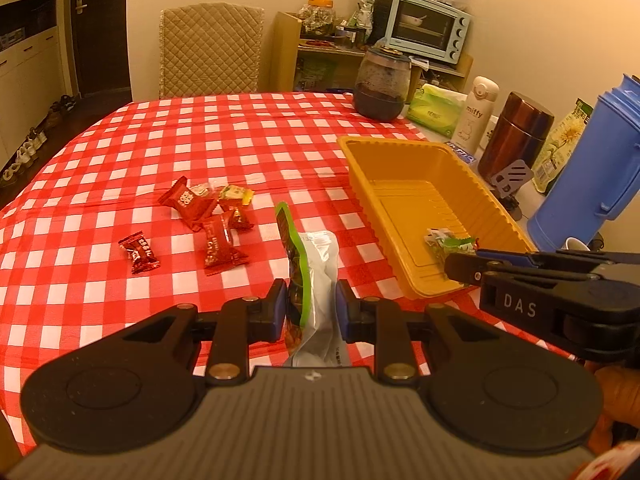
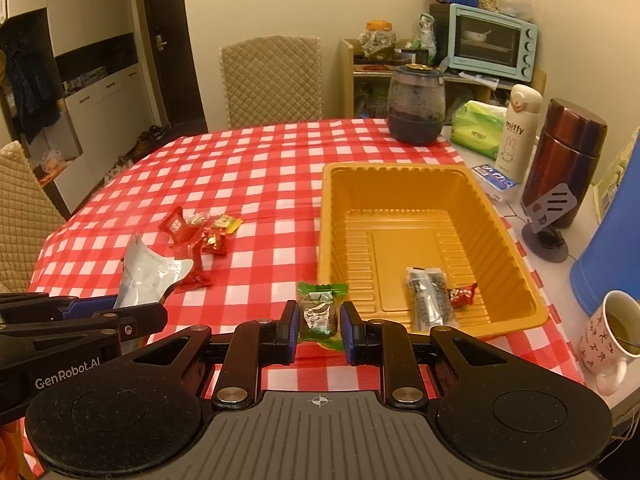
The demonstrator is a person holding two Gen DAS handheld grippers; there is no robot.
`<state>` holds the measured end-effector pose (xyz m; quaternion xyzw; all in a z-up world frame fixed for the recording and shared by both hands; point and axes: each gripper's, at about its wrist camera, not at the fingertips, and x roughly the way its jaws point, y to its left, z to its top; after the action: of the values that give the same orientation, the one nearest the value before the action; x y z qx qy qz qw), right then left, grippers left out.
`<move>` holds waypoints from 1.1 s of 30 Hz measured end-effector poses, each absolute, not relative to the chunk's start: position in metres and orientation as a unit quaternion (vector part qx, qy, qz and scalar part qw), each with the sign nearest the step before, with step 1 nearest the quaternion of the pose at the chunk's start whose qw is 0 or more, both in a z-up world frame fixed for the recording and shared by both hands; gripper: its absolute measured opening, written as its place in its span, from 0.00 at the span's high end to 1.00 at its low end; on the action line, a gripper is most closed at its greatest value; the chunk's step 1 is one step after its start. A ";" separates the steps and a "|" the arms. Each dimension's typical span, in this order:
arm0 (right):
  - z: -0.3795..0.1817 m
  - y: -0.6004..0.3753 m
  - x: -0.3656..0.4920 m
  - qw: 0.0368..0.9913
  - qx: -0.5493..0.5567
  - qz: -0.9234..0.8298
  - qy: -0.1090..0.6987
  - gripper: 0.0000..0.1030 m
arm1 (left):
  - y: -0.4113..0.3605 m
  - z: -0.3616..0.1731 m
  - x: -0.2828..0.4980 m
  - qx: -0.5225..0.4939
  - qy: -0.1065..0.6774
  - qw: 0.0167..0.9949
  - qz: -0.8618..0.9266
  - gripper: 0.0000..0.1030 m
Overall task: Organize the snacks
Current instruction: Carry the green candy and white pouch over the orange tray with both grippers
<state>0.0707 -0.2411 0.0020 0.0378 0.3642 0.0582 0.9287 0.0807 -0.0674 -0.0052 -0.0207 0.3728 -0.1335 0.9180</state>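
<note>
Snacks mid-transfer: my left gripper (image 1: 311, 306) clamps silver pouch (image 1: 320, 280), right gripper (image 2: 319, 326) clamps green candy (image 2: 320, 312); next, yellow tray (image 2: 440, 170) at 1 o'clock.

Ahead of your grippers the tabletop (image 2: 260, 160) wears a red-and-white checked cloth. Straight ahead of your right gripper (image 2: 319, 318) and slightly to its right sits the yellow tray (image 2: 332, 216), resting on the cloth. Ahead and to the left of your left gripper (image 1: 310, 306) lies a loose cluster of red candies (image 1: 188, 202), with one dark red candy (image 1: 139, 253) apart on the near left. Far beyond the tray stands a dark glass jar (image 2: 416, 104). Off your right gripper's right side, a white mug (image 2: 612, 336) sits on the bare tabletop edge, with a blue jug (image 2: 608, 256) behind it.
</note>
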 end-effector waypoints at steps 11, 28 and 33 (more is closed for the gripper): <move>0.006 -0.262 0.073 0.931 0.048 0.036 0.360 0.78 | -0.089 0.000 0.092 -0.016 0.368 0.916 -0.159 0.77; 0.007 -0.334 0.095 0.931 0.061 -0.026 0.359 0.78 | -0.153 0.000 0.135 -0.015 0.366 0.906 -0.211 0.77; 0.002 -0.349 0.103 0.929 0.067 -0.033 0.363 0.78 | -0.167 -0.006 0.150 -0.011 0.371 0.902 -0.220 0.77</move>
<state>0.1033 -0.3488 0.0018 0.0668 0.3634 -0.0331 0.9286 0.1498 -0.1668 -0.0057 -0.0112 0.3711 -0.2196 0.9022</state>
